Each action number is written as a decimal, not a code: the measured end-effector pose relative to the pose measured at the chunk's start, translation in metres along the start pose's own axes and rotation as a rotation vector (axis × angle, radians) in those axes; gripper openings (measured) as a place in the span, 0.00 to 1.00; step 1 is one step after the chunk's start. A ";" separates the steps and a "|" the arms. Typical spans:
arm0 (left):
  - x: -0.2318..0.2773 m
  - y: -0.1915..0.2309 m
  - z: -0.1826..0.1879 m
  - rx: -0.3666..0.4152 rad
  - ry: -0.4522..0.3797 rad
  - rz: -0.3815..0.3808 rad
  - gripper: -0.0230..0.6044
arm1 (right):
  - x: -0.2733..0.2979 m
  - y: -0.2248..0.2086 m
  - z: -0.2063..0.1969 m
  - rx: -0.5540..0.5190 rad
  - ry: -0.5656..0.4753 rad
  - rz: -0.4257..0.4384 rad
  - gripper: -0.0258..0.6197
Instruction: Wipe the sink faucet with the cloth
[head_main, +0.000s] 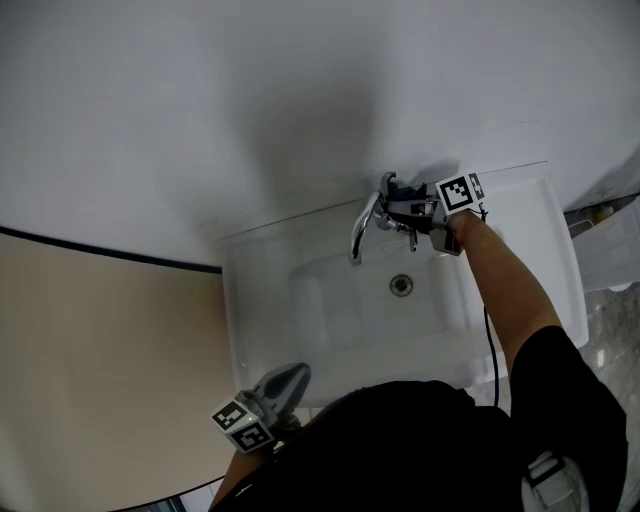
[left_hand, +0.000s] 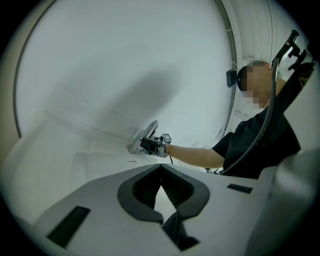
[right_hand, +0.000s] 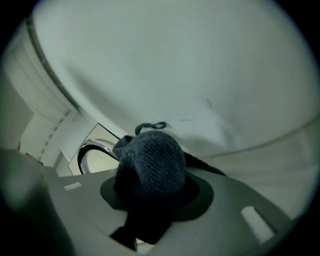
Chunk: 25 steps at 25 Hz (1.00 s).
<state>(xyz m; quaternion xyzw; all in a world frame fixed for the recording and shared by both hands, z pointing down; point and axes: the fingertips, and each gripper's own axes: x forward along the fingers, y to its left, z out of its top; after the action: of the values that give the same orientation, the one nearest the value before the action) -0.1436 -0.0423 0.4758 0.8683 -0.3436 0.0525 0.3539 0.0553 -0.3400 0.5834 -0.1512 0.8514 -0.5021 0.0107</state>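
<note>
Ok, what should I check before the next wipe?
1. Grip on cloth by right tongs: ok, it is bunched between them.
2. Contact with faucet: cannot tell; the tongs sit at its base, but touch is hidden.
3. Idle left tongs out of the way: ok, shut, empty, by the sink front rim.
4. Water off: ok, no stream visible.

Dim, even light; soft shadow on the wall; gripper views fisheye-warped, dark-cornered.
</note>
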 end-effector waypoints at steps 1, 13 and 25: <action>0.001 0.000 0.000 0.002 0.002 0.000 0.04 | 0.003 0.007 0.002 -0.034 0.012 0.014 0.26; -0.001 0.001 -0.002 0.012 0.013 0.014 0.04 | 0.000 -0.039 -0.005 -0.669 0.282 -0.525 0.24; 0.000 -0.001 0.003 0.016 0.007 0.004 0.04 | 0.011 0.020 0.015 -1.390 0.484 -0.602 0.25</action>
<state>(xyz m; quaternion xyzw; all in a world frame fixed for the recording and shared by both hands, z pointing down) -0.1434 -0.0440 0.4731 0.8702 -0.3438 0.0589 0.3481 0.0420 -0.3468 0.5605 -0.2338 0.8709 0.1440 -0.4076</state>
